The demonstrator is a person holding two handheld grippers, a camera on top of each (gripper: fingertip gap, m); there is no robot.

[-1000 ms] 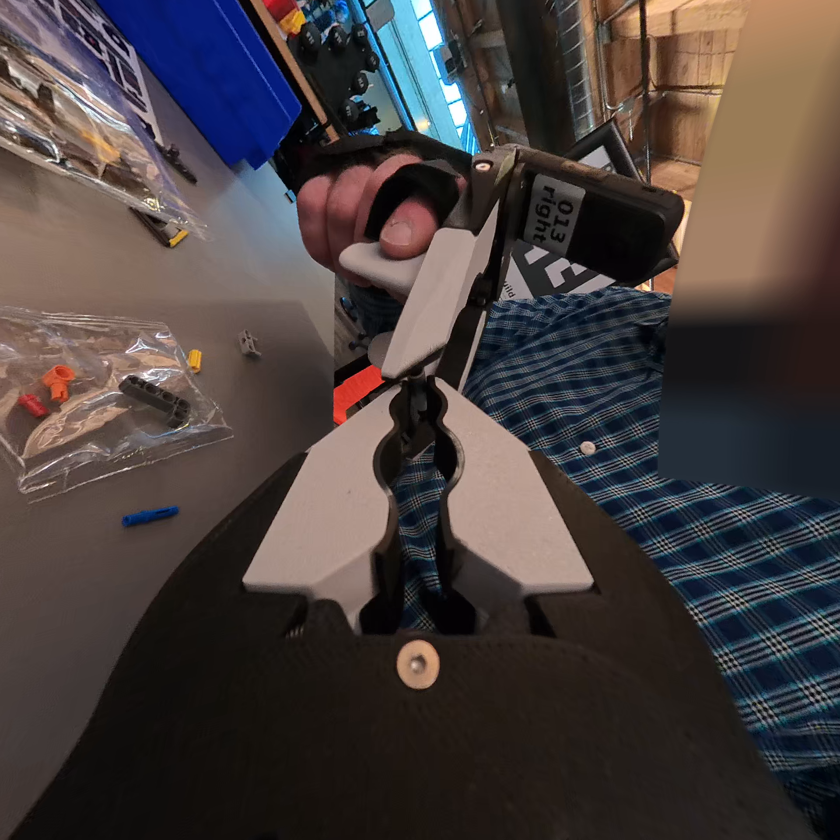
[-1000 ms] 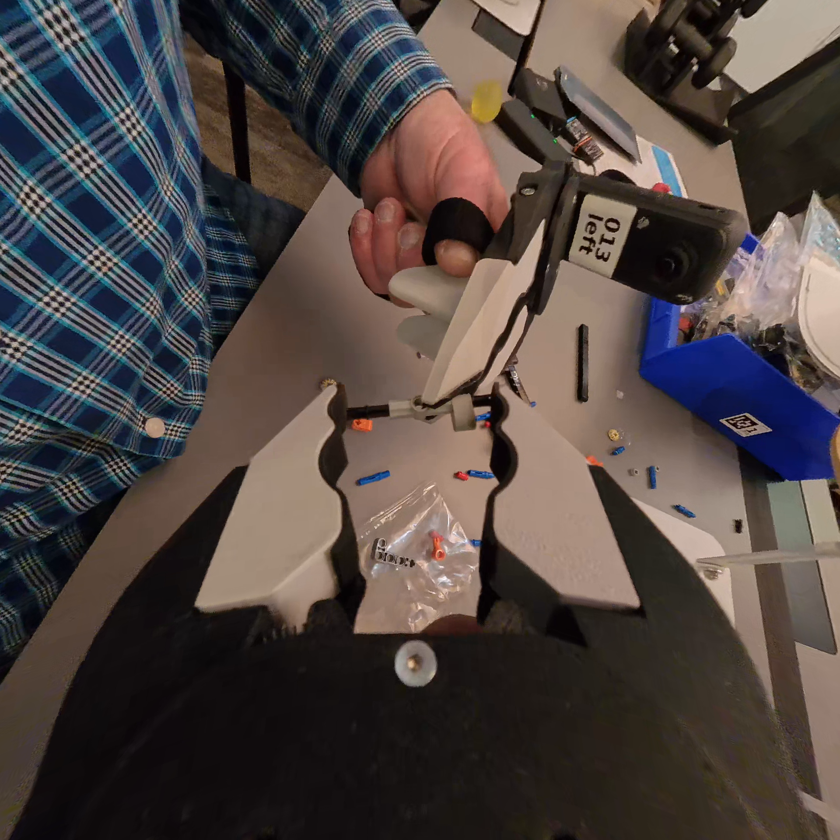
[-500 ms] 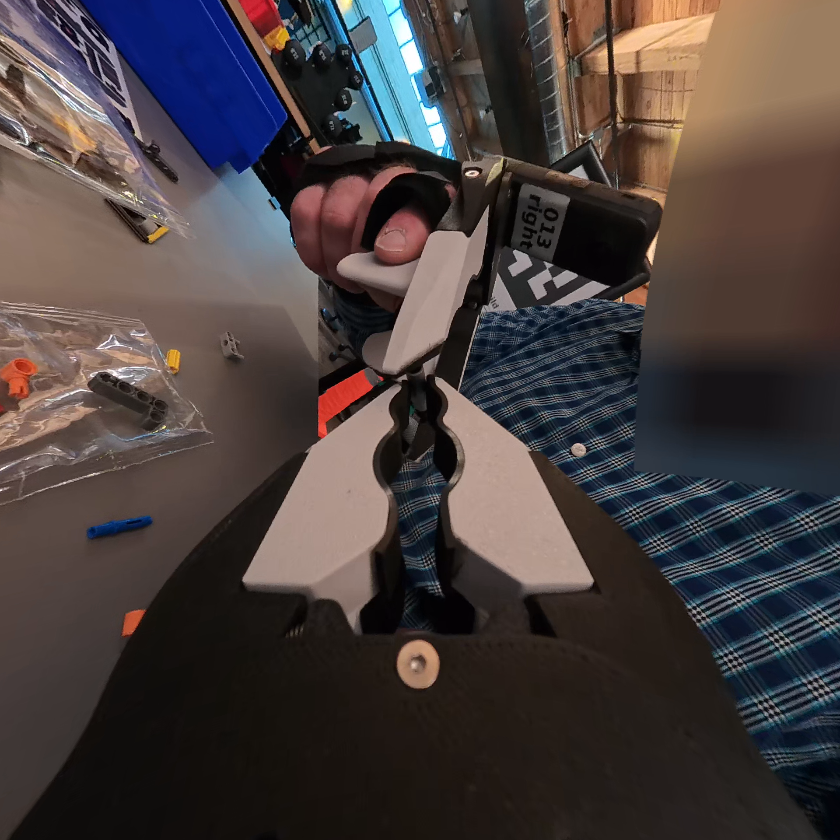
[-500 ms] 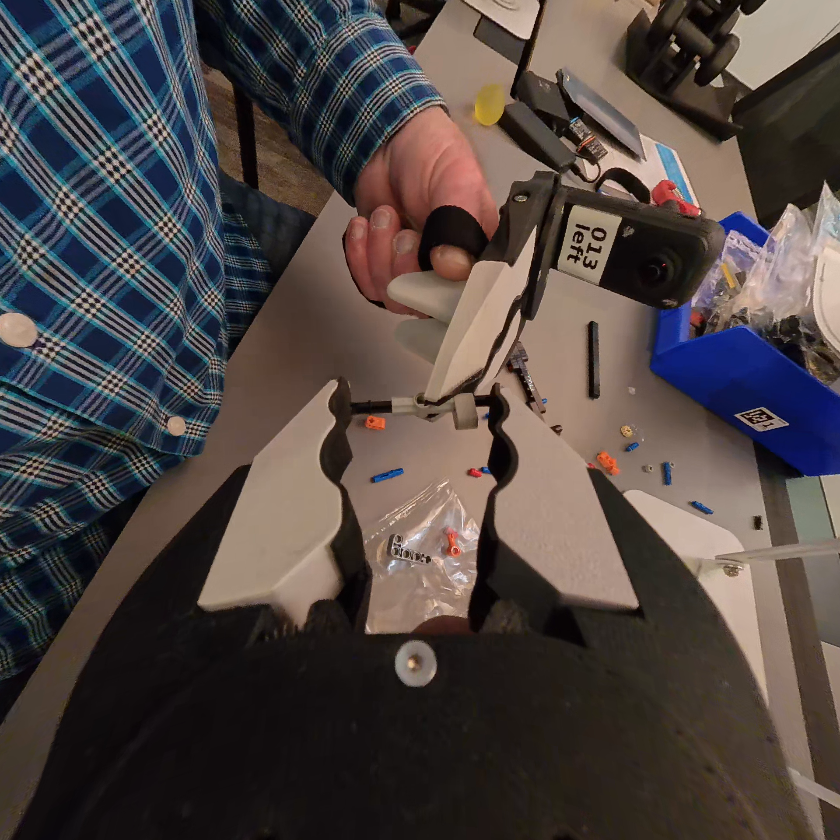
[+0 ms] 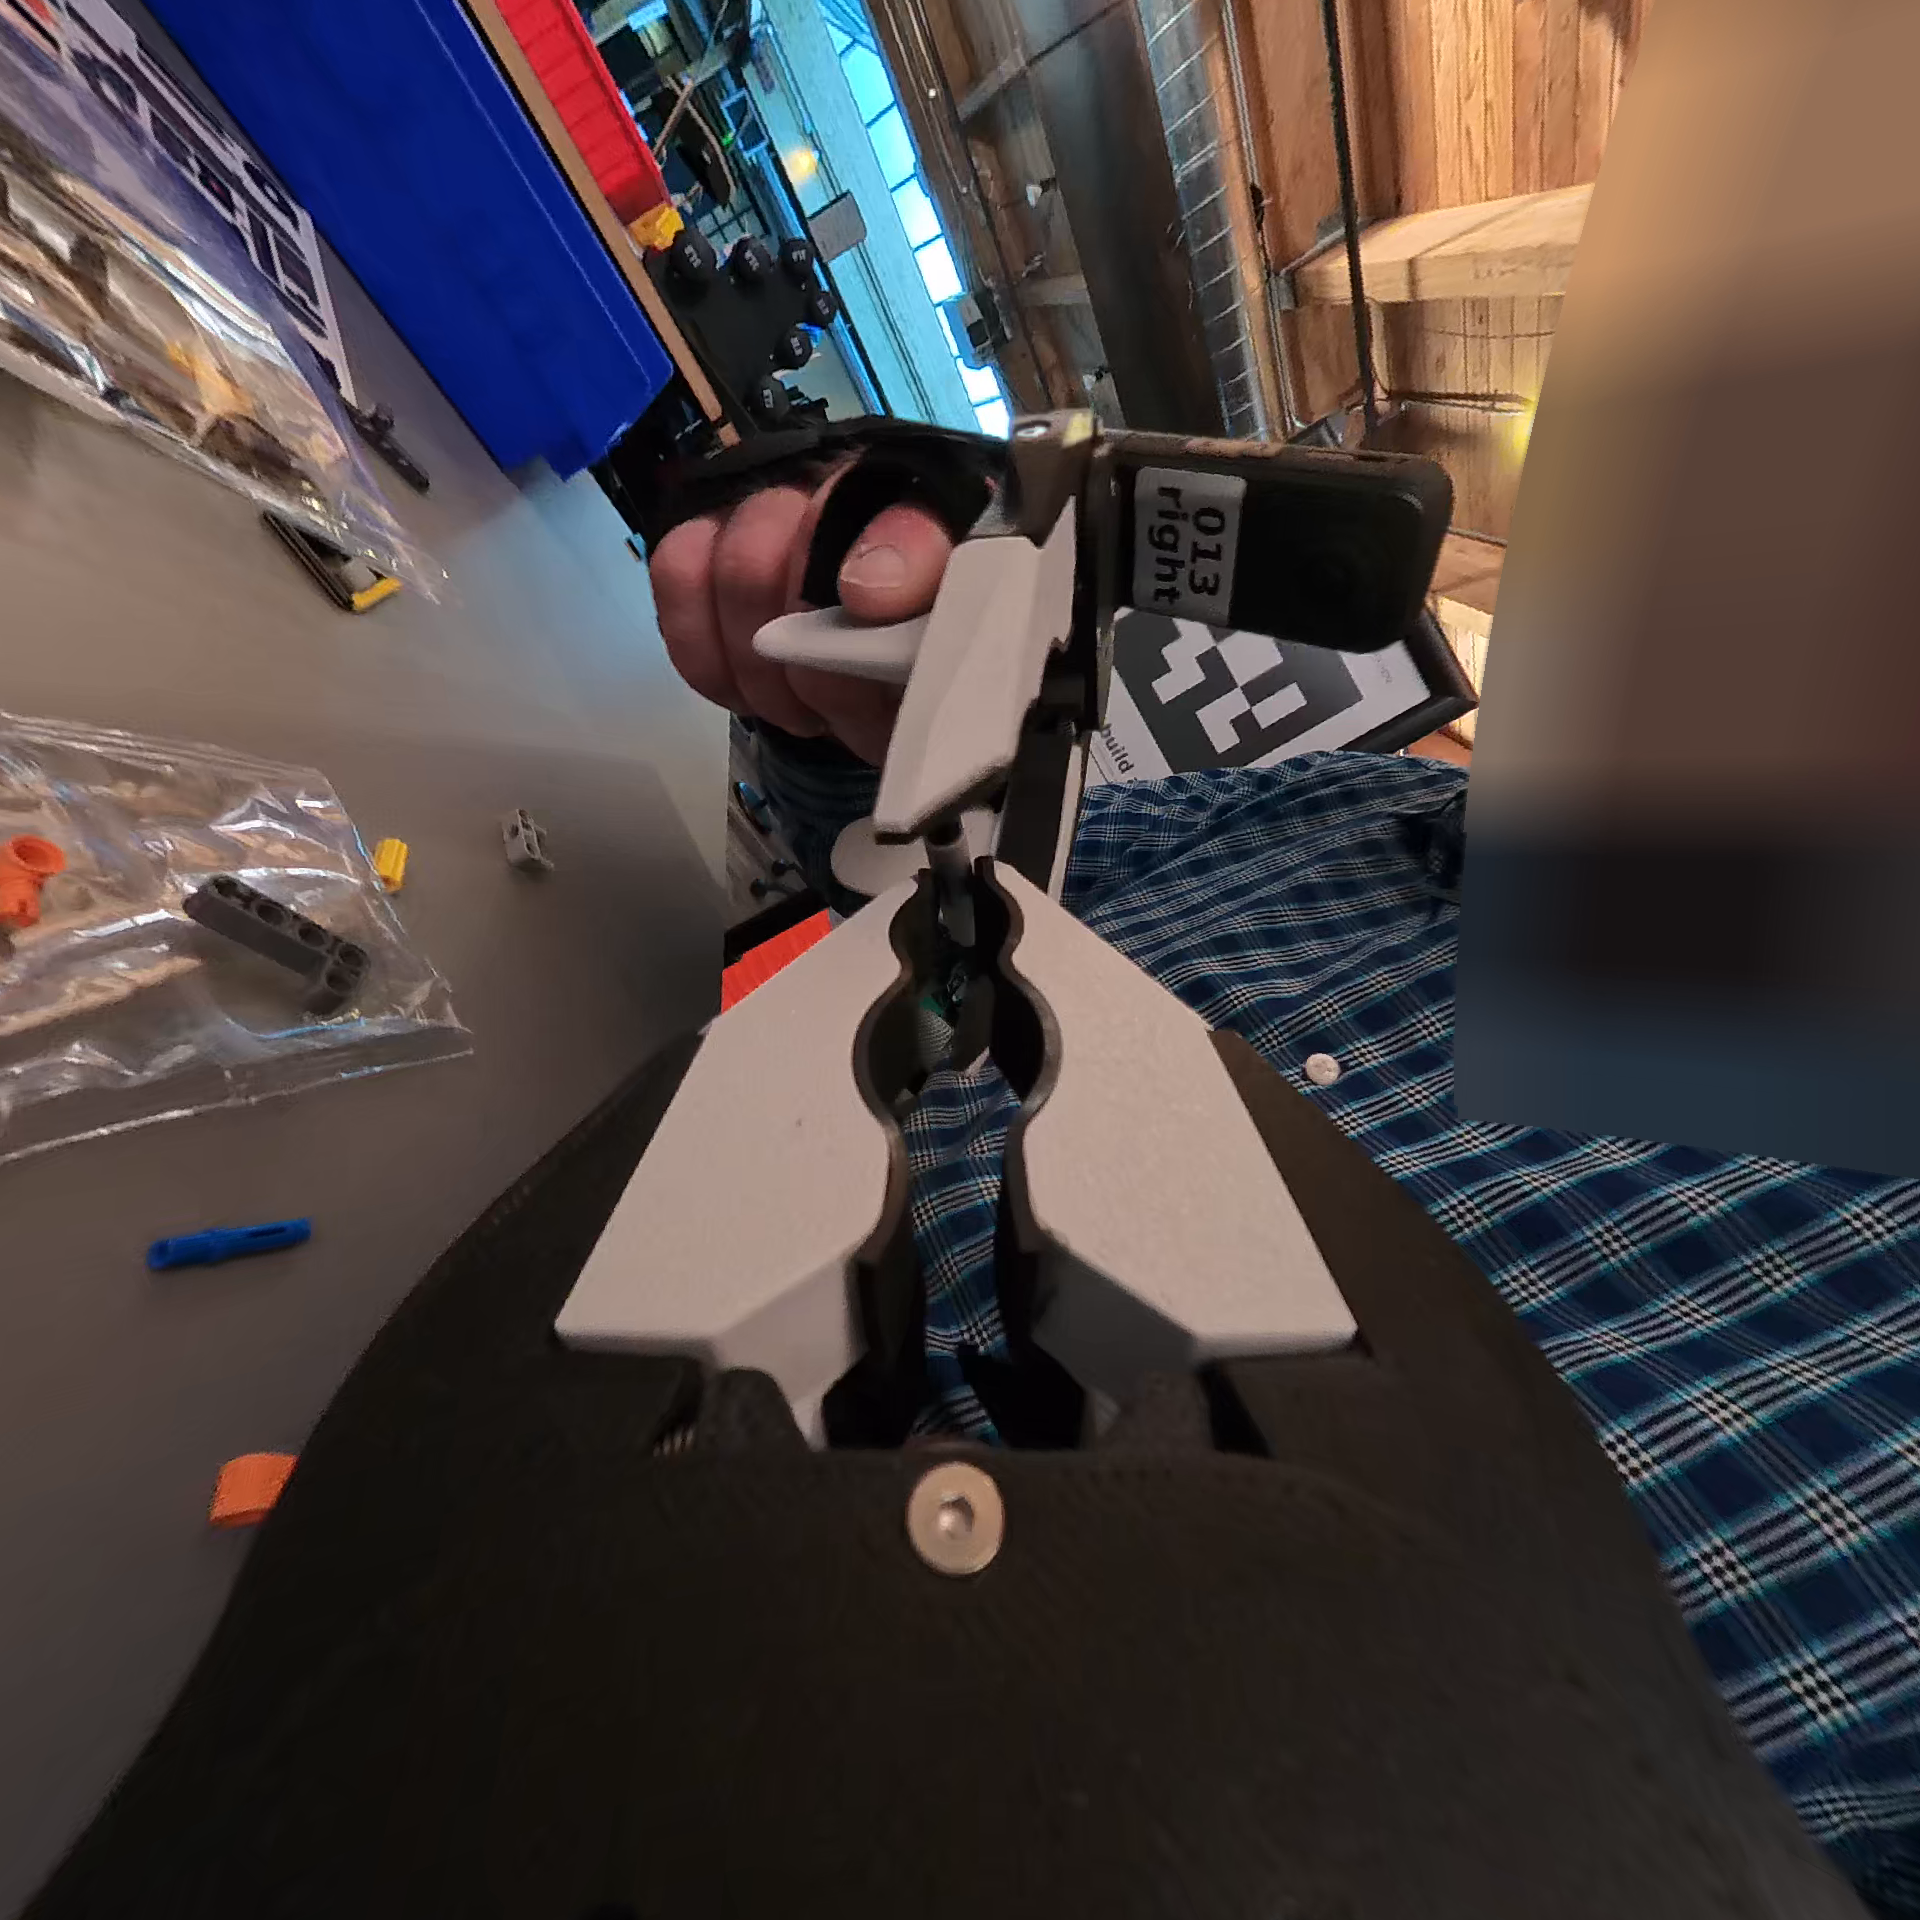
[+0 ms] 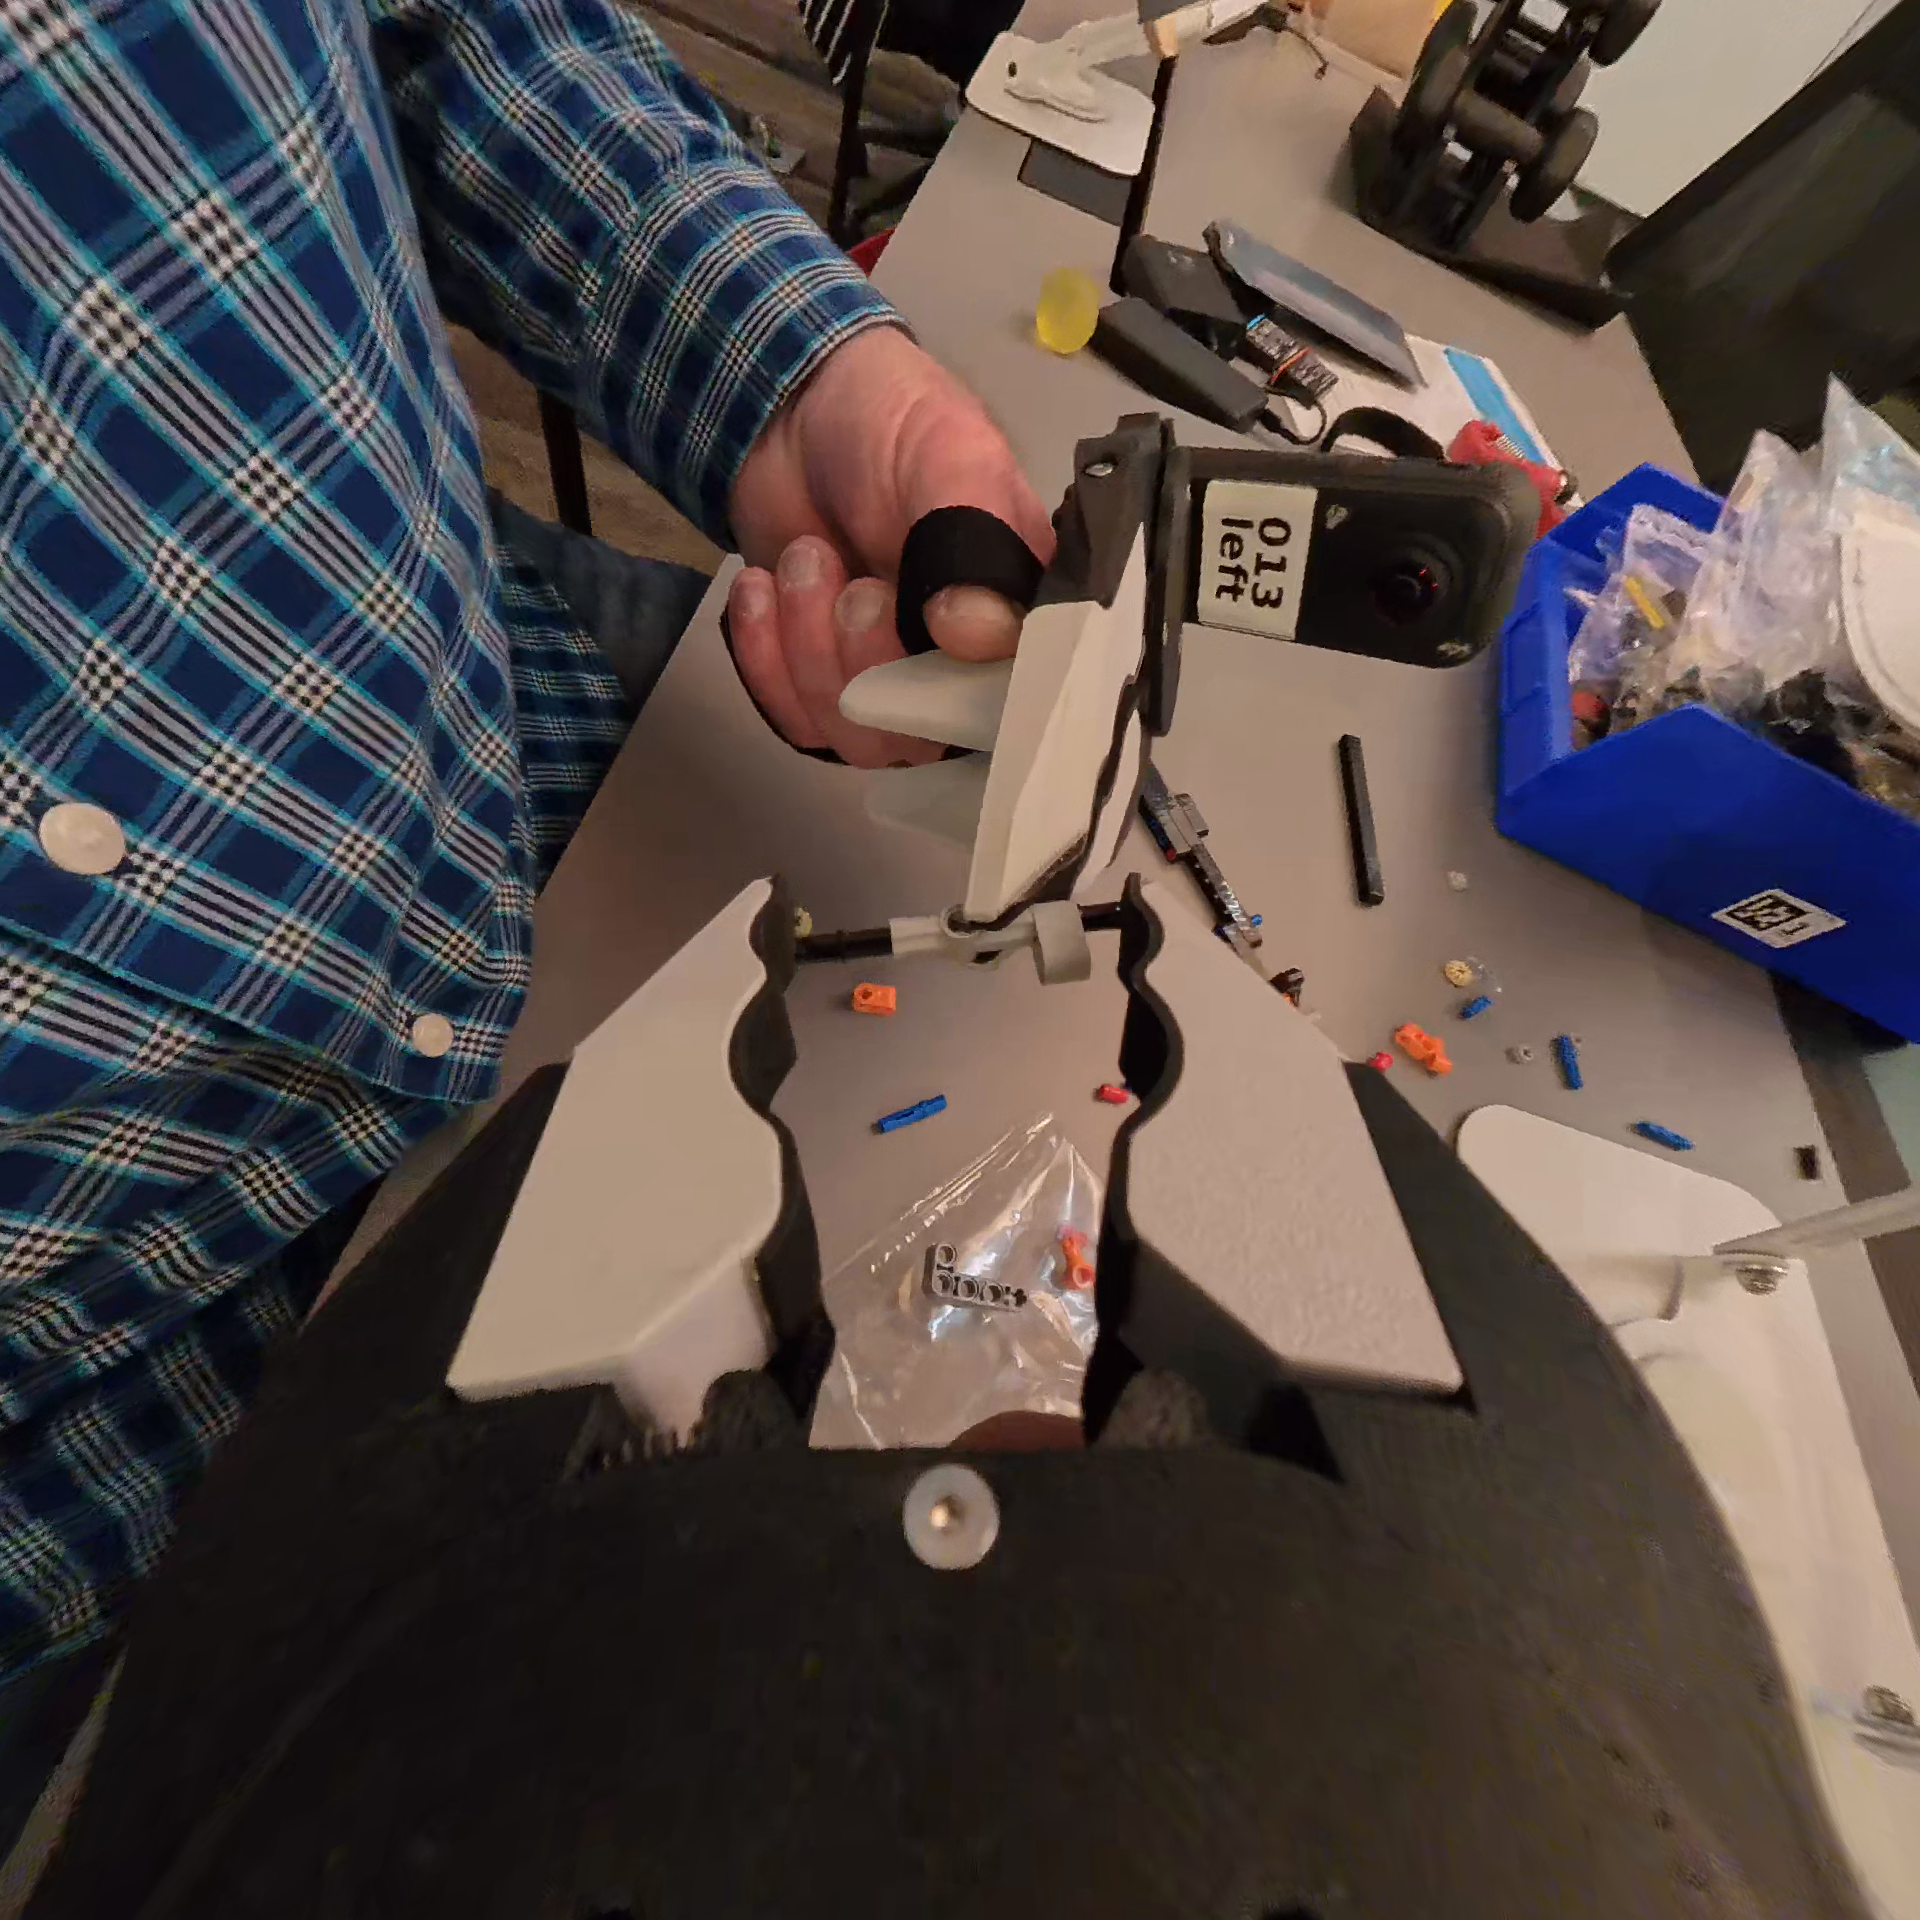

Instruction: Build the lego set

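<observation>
Gripping a small lego axle piece (image 5: 954,940), left gripper (image 5: 956,914) has jaws nearly together, above the table's (image 5: 540,644) edge. Right wrist view: right gripper (image 6: 951,914) jaws spread wide, tips bracketing both axle ends; contact unclear. Bag (image 6: 977,1299) below.

Two close wrist views, each facing the other hand-held gripper, sharing the clear bag (image 5: 197,935) (image 6: 966,1278) below.

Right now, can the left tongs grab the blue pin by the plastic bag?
Probably not yet. The left tongs are shut on the black axle, so they are full. The blue pin lies bare on the table beside the plastic bag, with nothing covering it.
</observation>
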